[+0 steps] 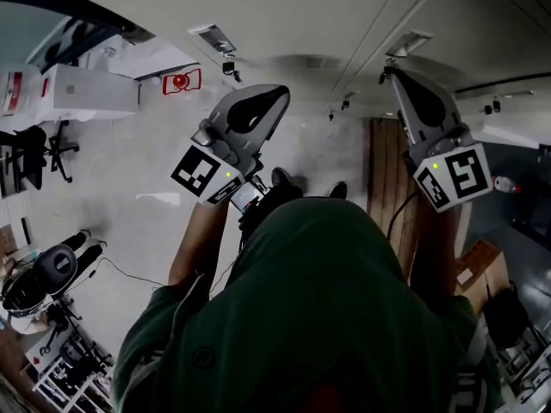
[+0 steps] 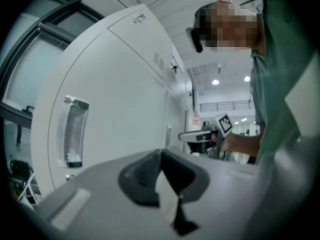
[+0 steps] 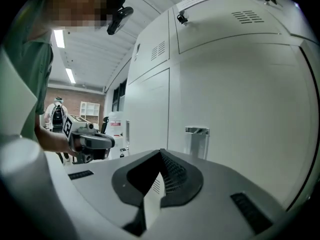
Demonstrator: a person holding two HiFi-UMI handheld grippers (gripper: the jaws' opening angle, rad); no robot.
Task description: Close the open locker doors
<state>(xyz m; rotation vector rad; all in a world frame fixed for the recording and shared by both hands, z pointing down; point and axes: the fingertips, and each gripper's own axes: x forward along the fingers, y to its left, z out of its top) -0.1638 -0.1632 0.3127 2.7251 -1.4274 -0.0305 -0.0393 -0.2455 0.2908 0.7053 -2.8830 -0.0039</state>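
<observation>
White locker doors (image 2: 120, 104) fill the left gripper view, and one has a recessed metal handle (image 2: 72, 131). More white locker doors (image 3: 240, 109) with vent slots stand in the right gripper view, where a metal handle (image 3: 196, 139) sits just beyond the jaws; the doors I see lie flush. My left gripper (image 2: 161, 153) is shut with nothing between its pads, a little off the door. My right gripper (image 3: 161, 151) is shut and empty too. In the head view the left gripper (image 1: 258, 101) and right gripper (image 1: 403, 80) are both raised toward the white locker fronts (image 1: 344, 15).
A person's green hooded top (image 1: 318, 317) fills the lower head view. A brown wooden panel (image 1: 387, 179) is beside the right arm. An office chair (image 1: 47, 149), white boxes (image 1: 86, 89) and a red sign (image 1: 181, 82) are at the left. A cardboard box (image 1: 482, 269) sits at the right.
</observation>
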